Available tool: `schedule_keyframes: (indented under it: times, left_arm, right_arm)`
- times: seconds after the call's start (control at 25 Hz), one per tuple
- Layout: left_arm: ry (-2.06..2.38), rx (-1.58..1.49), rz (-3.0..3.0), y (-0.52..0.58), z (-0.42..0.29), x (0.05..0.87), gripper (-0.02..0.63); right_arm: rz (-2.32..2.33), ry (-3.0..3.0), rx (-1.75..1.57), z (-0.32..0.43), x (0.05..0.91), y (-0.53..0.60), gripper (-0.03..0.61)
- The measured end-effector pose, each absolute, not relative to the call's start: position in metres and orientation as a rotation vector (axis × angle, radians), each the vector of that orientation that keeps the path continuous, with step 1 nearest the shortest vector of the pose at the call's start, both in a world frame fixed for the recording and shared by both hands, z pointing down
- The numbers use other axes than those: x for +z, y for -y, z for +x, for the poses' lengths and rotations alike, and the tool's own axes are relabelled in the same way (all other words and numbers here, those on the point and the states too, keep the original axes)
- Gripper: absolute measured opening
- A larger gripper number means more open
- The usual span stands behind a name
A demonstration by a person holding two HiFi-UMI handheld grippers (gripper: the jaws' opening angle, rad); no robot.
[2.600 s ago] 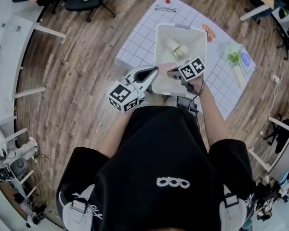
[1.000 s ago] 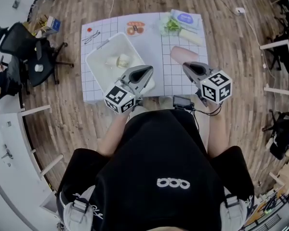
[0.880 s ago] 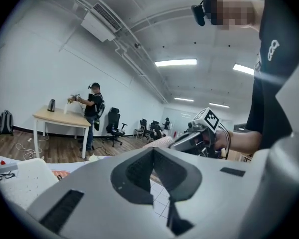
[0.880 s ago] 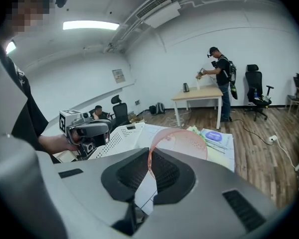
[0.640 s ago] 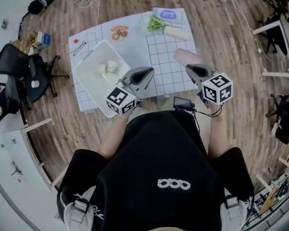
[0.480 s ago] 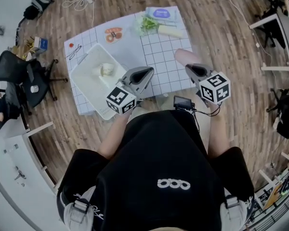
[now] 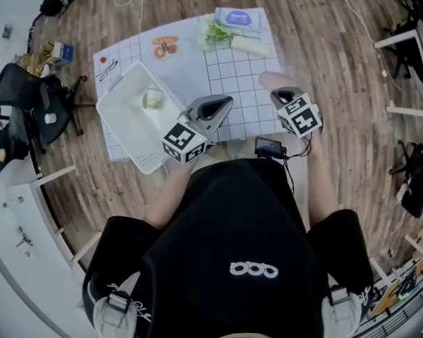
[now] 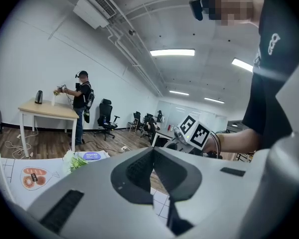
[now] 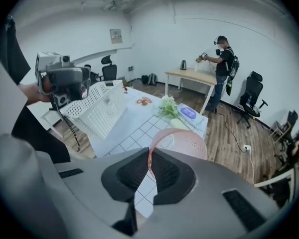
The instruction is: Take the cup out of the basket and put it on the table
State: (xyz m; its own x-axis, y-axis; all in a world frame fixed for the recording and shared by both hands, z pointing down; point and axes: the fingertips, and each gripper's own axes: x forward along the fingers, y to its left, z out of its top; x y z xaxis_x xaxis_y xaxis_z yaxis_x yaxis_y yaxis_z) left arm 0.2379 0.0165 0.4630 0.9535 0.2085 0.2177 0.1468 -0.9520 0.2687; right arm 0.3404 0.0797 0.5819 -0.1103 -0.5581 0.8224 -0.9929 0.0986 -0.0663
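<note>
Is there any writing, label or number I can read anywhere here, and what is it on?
No words can be read.
Black shirt: white looped logo, no clear letters.
Blue packet: label too small.
Wall poster: blurred.
Marker cubes: square patterns, no letters.

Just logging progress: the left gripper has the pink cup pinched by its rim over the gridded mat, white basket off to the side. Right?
No: it is the right gripper, not the left, whose fingers pinch the pink cup by its rim; the right gripper view shows it. The left gripper is shut on nothing. The rest holds: gridded mat below, white basket aside.
</note>
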Motion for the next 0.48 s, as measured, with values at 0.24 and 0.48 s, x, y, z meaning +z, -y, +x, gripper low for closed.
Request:
schedule_keyframes:
  times: [0.24,0.48]
  left_arm:
    - [-0.210,0.387,2.849,-0.014,0.260,0.483,0.008]
    - [-0.138,0.417,2.831,-0.008,0.266,0.501,0.008]
  right_arm:
    - [1.255,1.637,0.797,0.359,0.645,-0.057,0.034]
    - [0.972,1.540,0.695,0.365,0.702,-0.037,0.034]
